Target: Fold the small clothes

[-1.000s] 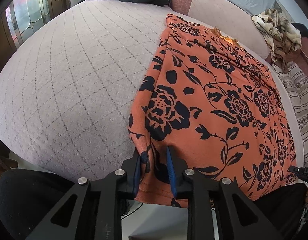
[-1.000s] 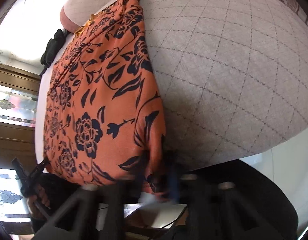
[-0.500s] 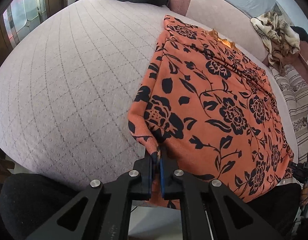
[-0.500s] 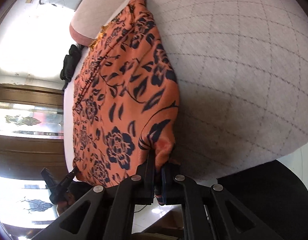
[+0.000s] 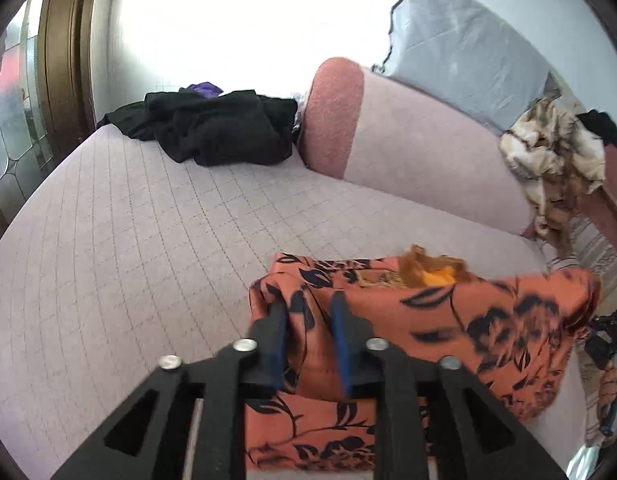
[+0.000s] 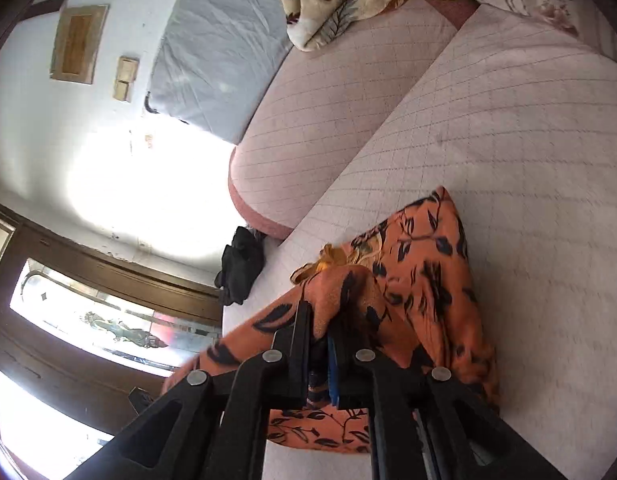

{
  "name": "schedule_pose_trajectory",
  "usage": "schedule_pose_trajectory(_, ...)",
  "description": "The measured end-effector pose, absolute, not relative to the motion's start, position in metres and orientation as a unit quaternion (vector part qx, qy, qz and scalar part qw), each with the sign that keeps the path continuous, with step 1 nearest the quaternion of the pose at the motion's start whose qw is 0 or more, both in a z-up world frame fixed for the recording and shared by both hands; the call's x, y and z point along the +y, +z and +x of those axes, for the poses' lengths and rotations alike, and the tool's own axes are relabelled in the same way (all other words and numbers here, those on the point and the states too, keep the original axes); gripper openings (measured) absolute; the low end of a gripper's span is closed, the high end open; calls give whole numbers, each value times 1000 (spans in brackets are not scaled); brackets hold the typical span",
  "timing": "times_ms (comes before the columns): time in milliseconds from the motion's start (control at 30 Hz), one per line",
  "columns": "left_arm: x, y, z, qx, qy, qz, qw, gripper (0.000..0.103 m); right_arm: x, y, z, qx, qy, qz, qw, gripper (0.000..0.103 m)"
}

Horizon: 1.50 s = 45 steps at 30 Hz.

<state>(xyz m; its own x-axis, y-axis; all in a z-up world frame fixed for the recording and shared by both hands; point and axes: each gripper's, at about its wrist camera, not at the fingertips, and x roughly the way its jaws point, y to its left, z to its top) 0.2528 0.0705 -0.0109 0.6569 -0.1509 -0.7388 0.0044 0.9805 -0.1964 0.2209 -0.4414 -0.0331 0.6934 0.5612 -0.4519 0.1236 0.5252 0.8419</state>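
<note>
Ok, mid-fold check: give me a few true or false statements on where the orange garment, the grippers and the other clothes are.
1. The orange floral garment lies on the quilted cushion. True.
2. The left gripper has nothing between its fingers. False: its jaws are opening with orange cloth between them.
3. A black garment lies at the cushion's far end. True.
4. The right gripper hangs clear of the orange cloth. False: cloth sits between its opening jaws.
5. The patterned blanket is neatly folded. False: it lies crumpled.

Rm background: quilted pink sofa, bright daylight.
Sofa seat (image 5: 128, 216) w/ backrest (image 5: 424, 152); grey cushion (image 5: 468, 68) against white wall (image 6: 36, 120); wood-framed patterned glass (image 6: 108, 328) at side.
</note>
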Motion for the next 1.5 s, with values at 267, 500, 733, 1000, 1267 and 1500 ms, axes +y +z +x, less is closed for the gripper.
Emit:
schedule_pose_trajectory(267,120,-57,240,428,19,-151,891,62,-424,-80,181,413,56,374,828,46)
schedule_pose_trajectory(500,87,-87,183,465,-58,-174,866,82,-410,-101,172,456,53,330,825,55)
schedule_pose_trajectory(733,41,-108,220,491,-46,-96,865,22,-389,-100,221,485,59,295,821,49)
schedule_pose_trajectory(1000,46,-14,187,438,-81,-121,887,19,-374,-19,194,451,98,291,838,13)
schedule_pose_trajectory(1267,67,-37,84,462,-93,-108,875,30,-377,-2,87,466,104,288,830,11)
schedule_pose_trajectory(1500,86,-73,65,484,-37,-82,870,57,-391,-92,33,519,51,332,786,28)
